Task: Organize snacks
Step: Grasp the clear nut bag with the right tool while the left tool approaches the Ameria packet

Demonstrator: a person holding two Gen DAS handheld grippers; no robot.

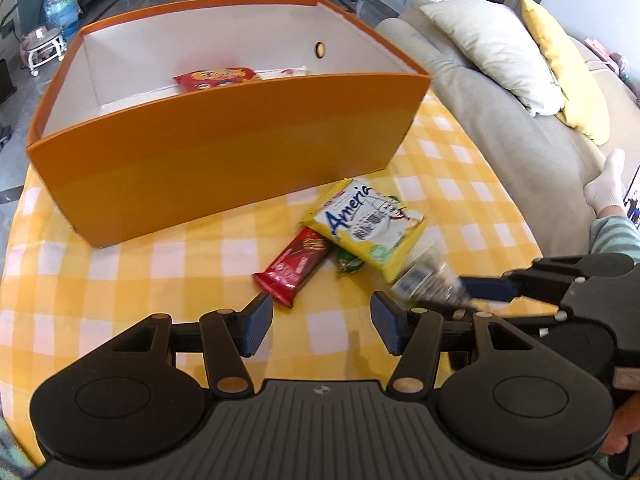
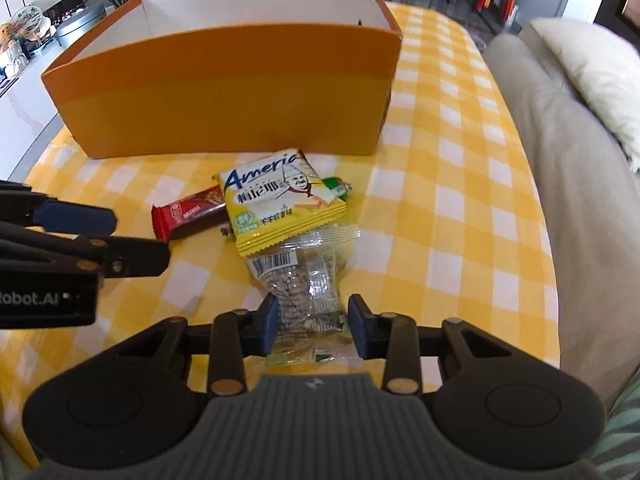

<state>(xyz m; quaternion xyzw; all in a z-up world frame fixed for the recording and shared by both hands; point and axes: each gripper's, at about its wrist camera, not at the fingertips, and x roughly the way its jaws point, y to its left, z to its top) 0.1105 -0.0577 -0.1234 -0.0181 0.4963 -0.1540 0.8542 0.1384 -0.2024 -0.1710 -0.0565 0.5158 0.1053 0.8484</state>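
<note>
A clear packet (image 2: 308, 280) of pale crackers lay on the worktop (image 2: 460, 208) with its near end between the blue pads of the right tongs (image 2: 313, 326), which pinched it from both sides. Its far end was tucked under a yellow packet (image 2: 280, 204) printed with blue lettering and a cartoon chef. A red-and-brown bar (image 2: 188, 216) lay just left of the yellow packet, partly beneath it, and a small green wrapper (image 2: 338, 186) poked out at the yellow packet's right. This small heap sat near the middle of the worktop, just in front of the long side of an orange box (image 1: 224, 160) with white inner walls. Inside the box, toward its far side, a red snack bag (image 1: 218, 78) rested on the bottom beside something white.

The left tongs (image 1: 322, 320) hung spread over the cloth with nothing between the pads, close to the end of the red-and-brown bar.

A yellow-and-white checked cloth covered the worktop. Along its right edge stood a beige sofa (image 1: 500, 128) carrying a cream cushion (image 1: 500, 52) and a yellow cushion (image 1: 568, 68). Beyond the far edge lay a glossy dark floor, with a blue water bottle (image 1: 62, 8) at the left
</note>
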